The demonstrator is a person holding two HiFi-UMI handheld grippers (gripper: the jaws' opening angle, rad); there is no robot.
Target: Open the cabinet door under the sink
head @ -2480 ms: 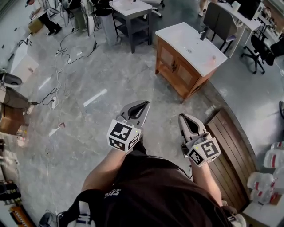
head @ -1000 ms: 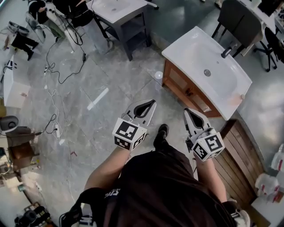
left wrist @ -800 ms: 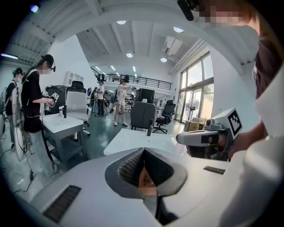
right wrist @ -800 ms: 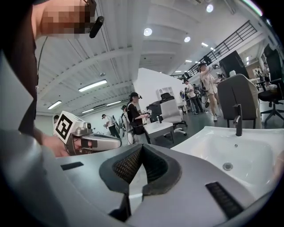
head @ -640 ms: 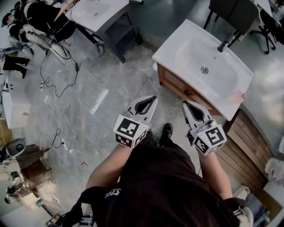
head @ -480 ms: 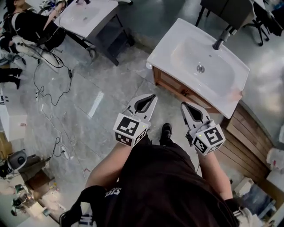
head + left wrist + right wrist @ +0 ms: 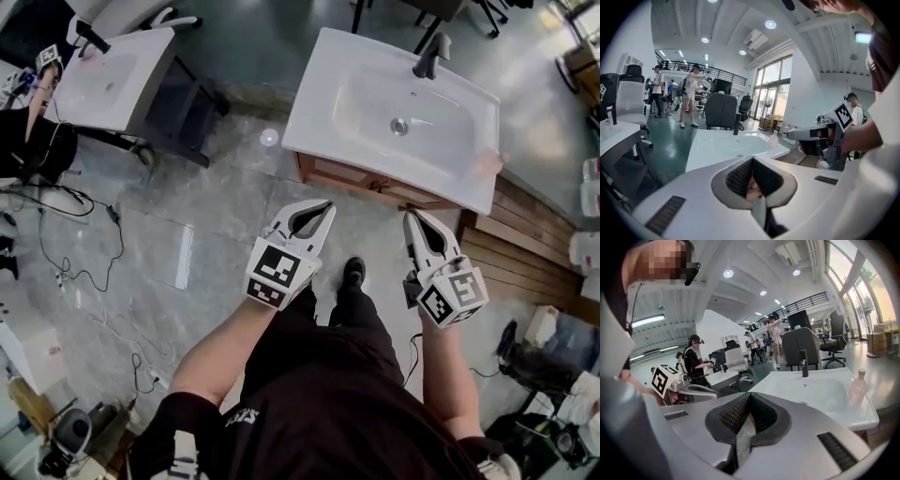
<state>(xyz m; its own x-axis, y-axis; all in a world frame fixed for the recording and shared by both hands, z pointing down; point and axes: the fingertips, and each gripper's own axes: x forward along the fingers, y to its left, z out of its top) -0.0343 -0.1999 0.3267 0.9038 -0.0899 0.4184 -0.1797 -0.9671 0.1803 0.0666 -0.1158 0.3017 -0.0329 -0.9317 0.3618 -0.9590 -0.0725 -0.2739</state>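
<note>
Left claw: fully shut, pads pressed together, nothing in it as far as I can see from its own view. It's held out in front of the person, pointing at the sink unit.
Right claw: same deal, clamped shut and empty. It sits beside the left one, with the person's shoe on the floor between the 2.
Cabinet door: under the white sink, straight ahead of both claws. From my head view I only get a thin strip of brown wood below the sink's front edge, with small dark handles near the middle. Neither claw touches it; both are near but short of it.
Sink: white rectangular top with a drain in the basin, a black faucet at the far edge and a pinkish bottle on the right front corner.
Floor: grey marble-look tile, cables trailing on the left.
Other stuff: 2nd white sink on a dark stand off to the left, wooden decking to the right of the cabinet.
Background: the gripper views show several people standing further back in the hall.
</note>
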